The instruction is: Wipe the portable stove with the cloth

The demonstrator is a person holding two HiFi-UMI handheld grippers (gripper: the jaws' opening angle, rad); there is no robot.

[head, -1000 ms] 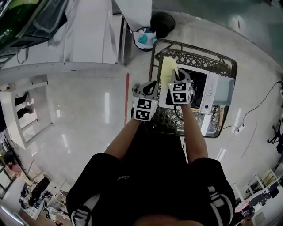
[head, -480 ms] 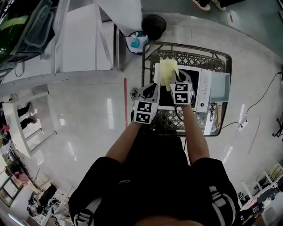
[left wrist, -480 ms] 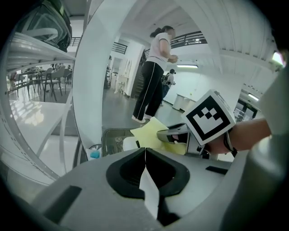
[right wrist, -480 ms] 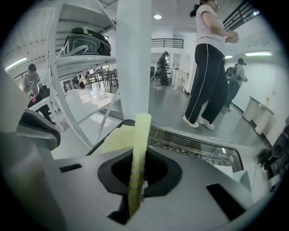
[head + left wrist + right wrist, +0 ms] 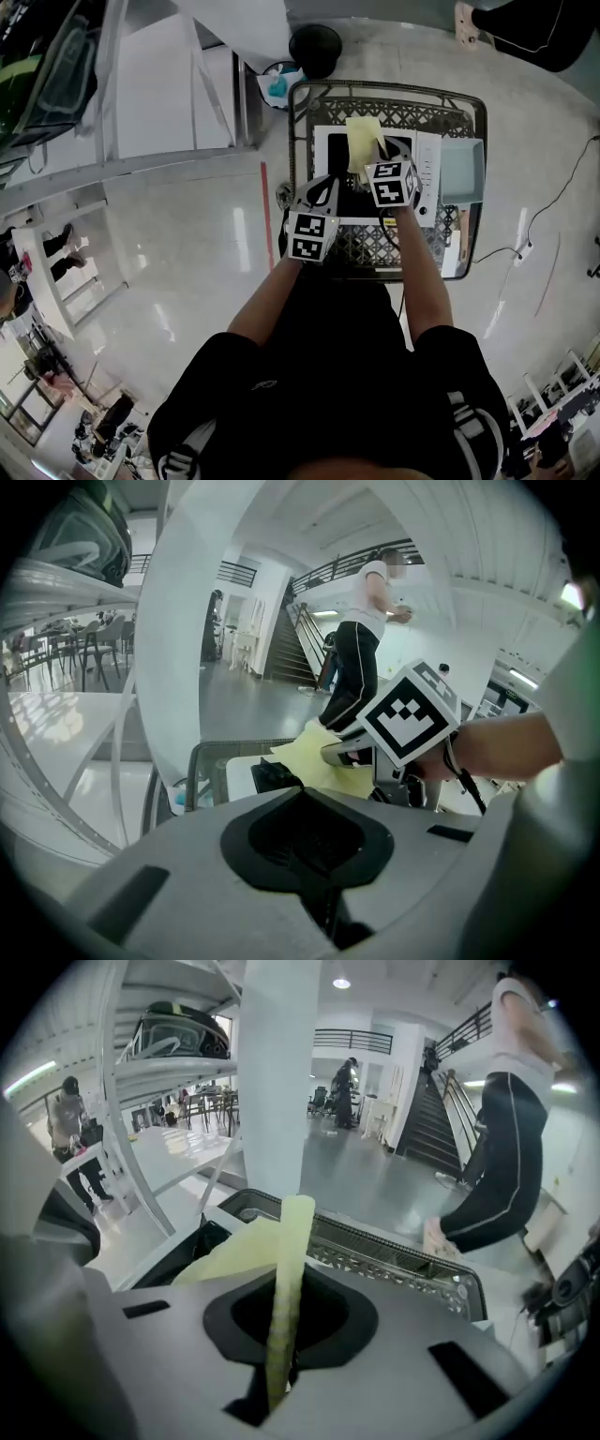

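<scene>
Item 1, your left hand-held gripper [image 5: 309, 850]: jaws pressed together on nothing, parked low and to the left of the working one, probably so as not to foul the stroke. Item 2, your right hand-held gripper [image 5: 279, 1340]: jaws clamped on an edge of the yellow cloth [image 5: 287, 1241], which rises out of the pinch as a folded strip and fans forward past the tips. So tight a bite looks meant to stop the cloth slipping under pressure. Item 3, portable stove [image 5: 427, 173]: white body, dark top, directly beneath and ahead of the right tips, the cloth hanging over its far part; whether cloth meets surface cannot be told. Item 4, wire-mesh bench [image 5: 394, 98]: it cradles the stove and, to the right of your right hand-held gripper, a grey-blue tray [image 5: 462, 169]. Item 5, well beyond: a passer-by [image 5: 497, 1176] near a staircase [image 5: 419, 1110].
</scene>
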